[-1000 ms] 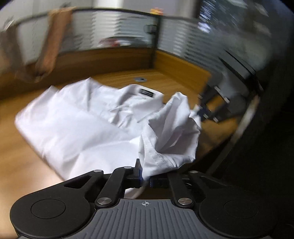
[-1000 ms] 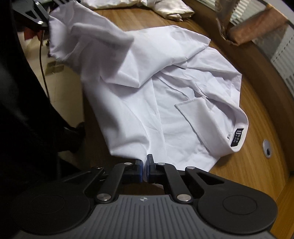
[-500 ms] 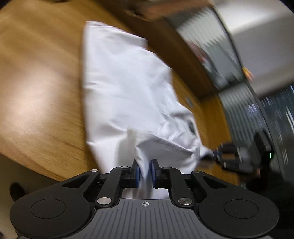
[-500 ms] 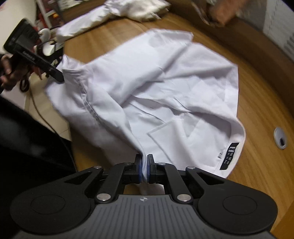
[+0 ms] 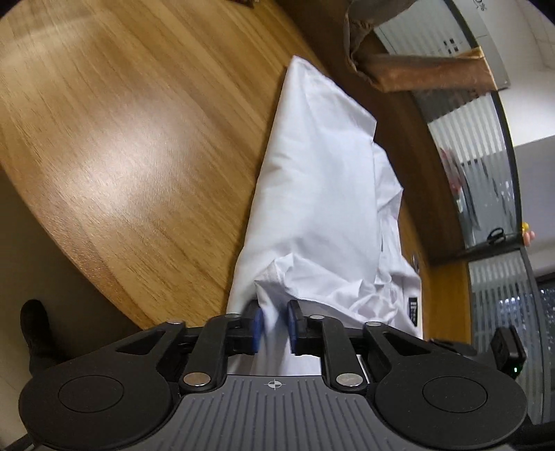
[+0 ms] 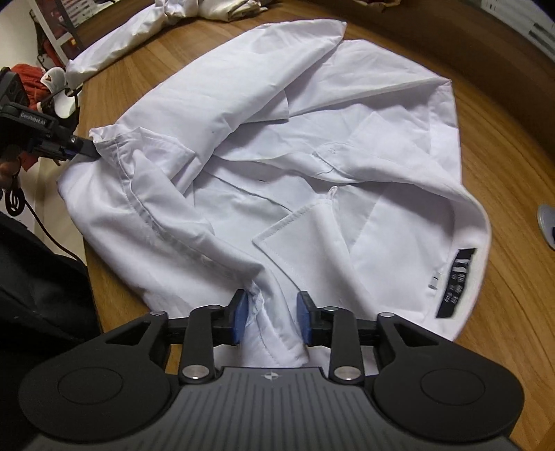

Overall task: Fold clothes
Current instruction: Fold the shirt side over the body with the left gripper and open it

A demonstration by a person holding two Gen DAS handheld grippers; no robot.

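1. The white shirt lies spread on the wooden table, collar end nearest my right claw, its dark neck label face up near the collar edge.
2. My right claw points down at the shirt's near edge. Its jaws are opening; a fold of white cloth sits between the blue pads, touching the left one but no longer pinched.
3. My left claw sits at the other near corner of the shirt. Its jaws are opening as well, with a bunched bit of cloth in the gap, loose between the pads.
4. From the right wrist view, my left claw shows at the left, its tip against the shirt's crumpled hem.
5. One side of the shirt is folded over the front, lying in loose creases.
6. More pale garments are heaped at the table's far end, well apart from the shirt.
7. A round cable port sits in the tabletop to the right of the collar.
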